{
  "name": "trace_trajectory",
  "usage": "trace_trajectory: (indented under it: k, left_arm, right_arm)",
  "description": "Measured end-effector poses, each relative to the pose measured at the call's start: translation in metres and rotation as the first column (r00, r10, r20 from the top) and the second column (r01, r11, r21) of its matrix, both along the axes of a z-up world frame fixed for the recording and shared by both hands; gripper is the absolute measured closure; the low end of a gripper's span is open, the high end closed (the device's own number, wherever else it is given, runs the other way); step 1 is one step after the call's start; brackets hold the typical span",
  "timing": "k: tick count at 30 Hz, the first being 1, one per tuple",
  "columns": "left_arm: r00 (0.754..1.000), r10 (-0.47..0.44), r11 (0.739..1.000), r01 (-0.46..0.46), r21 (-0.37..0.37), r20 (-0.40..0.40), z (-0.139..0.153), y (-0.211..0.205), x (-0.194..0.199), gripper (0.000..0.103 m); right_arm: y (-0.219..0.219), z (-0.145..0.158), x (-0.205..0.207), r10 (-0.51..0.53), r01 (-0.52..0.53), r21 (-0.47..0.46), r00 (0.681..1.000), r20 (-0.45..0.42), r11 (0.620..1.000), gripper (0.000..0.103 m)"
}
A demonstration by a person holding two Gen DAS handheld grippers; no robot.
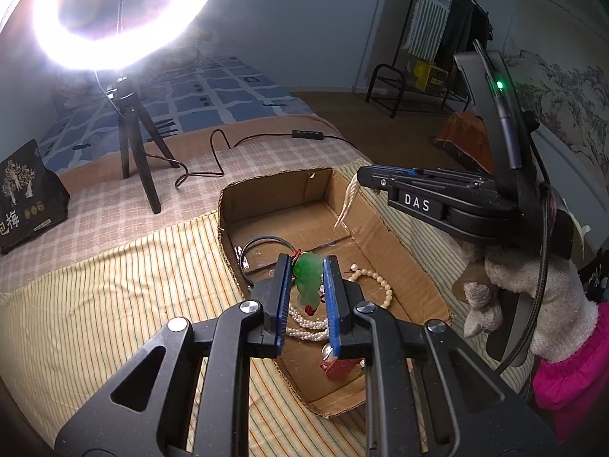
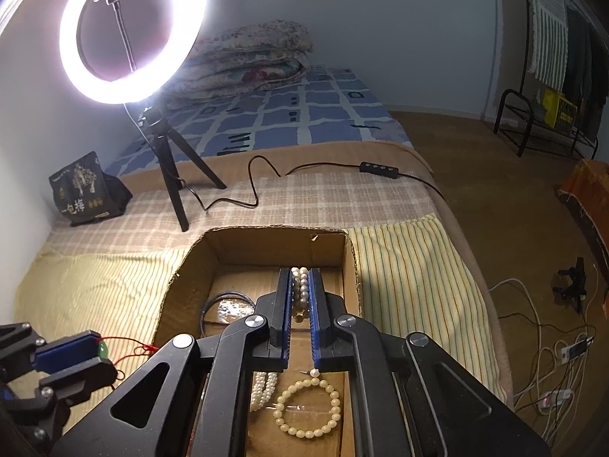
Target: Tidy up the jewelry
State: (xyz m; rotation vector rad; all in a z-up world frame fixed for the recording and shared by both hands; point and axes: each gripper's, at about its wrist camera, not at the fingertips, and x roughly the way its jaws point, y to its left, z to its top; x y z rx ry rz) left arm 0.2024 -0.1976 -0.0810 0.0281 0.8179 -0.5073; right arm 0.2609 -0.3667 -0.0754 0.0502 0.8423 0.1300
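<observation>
Left hand-held gripper (image 1: 308, 280) grips green pendant (image 1: 308, 278); right hand-held gripper (image 2: 300, 291) clamps pearl strand (image 2: 300, 285) — mid-placement, both likely lowering into cardboard box (image 2: 266, 243).

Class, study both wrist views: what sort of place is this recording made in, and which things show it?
Most likely a bedroom at home: the work is done on a bed with folded quilts at its far end, and a clothes rack stands by the wall.

Bed (image 2: 418, 278) w/ cardboard box (image 2: 243, 243), ring light tripod (image 2: 171, 175), black bag (image 2: 85, 190).
</observation>
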Motion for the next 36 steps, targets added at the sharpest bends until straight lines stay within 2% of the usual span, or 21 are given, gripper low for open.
trace_trajectory:
  k: [4, 6, 7, 8, 9, 10, 13, 16, 36]
  left_arm:
    - [1.000, -0.008, 1.000, 0.008, 0.012, 0.006, -0.001, -0.002, -0.002, 0.088]
    - [1.000, -0.008, 1.000, 0.007, 0.022, 0.010, -0.002, -0.002, -0.002, 0.086]
    - [1.000, -0.005, 1.000, 0.004, 0.029, 0.011, -0.002, -0.002, -0.002, 0.073]
    - [1.000, -0.001, 1.000, 0.001, 0.030, 0.014, -0.002, -0.002, -0.002, 0.064]
    - [1.000, 0.006, 1.000, -0.007, 0.027, 0.024, -0.001, -0.001, -0.003, 0.047]
    - [0.999, 0.015, 1.000, -0.016, 0.025, 0.035, 0.000, 0.000, -0.004, 0.040]
    - [0.999, 0.024, 0.999, -0.025, 0.026, 0.037, 0.002, 0.002, -0.004, 0.039]
    - [0.999, 0.031, 0.999, -0.032, 0.032, 0.035, 0.002, 0.002, -0.004, 0.039]
    - [0.996, 0.060, 0.998, -0.061, 0.018, 0.067, 0.020, 0.018, -0.022, 0.036]
  right_arm:
    - [-0.001, 0.000, 0.000, -0.009, 0.009, -0.009, 1.000, 0.001, 1.000, 0.096]
    - [-0.002, 0.000, 0.000, -0.016, 0.016, -0.010, 1.000, 0.000, 1.000, 0.089]
    - [-0.002, -0.001, 0.000, -0.022, 0.022, -0.010, 1.000, 0.000, 1.000, 0.077]
    - [-0.003, 0.000, -0.001, -0.028, 0.028, -0.012, 1.000, 0.002, 1.000, 0.057]
    - [-0.003, 0.001, -0.002, -0.040, 0.040, -0.019, 0.999, 0.014, 0.999, 0.049]
    - [-0.003, 0.002, -0.004, -0.049, 0.050, -0.023, 0.998, 0.025, 0.999, 0.040]
    - [-0.004, 0.006, -0.005, -0.068, 0.070, -0.039, 0.997, 0.048, 0.997, 0.037]
    - [-0.004, 0.009, -0.006, -0.082, 0.085, -0.051, 0.995, 0.061, 0.995, 0.029]
    - [0.000, 0.025, -0.027, -0.098, 0.102, -0.073, 0.993, 0.066, 0.992, 0.028]
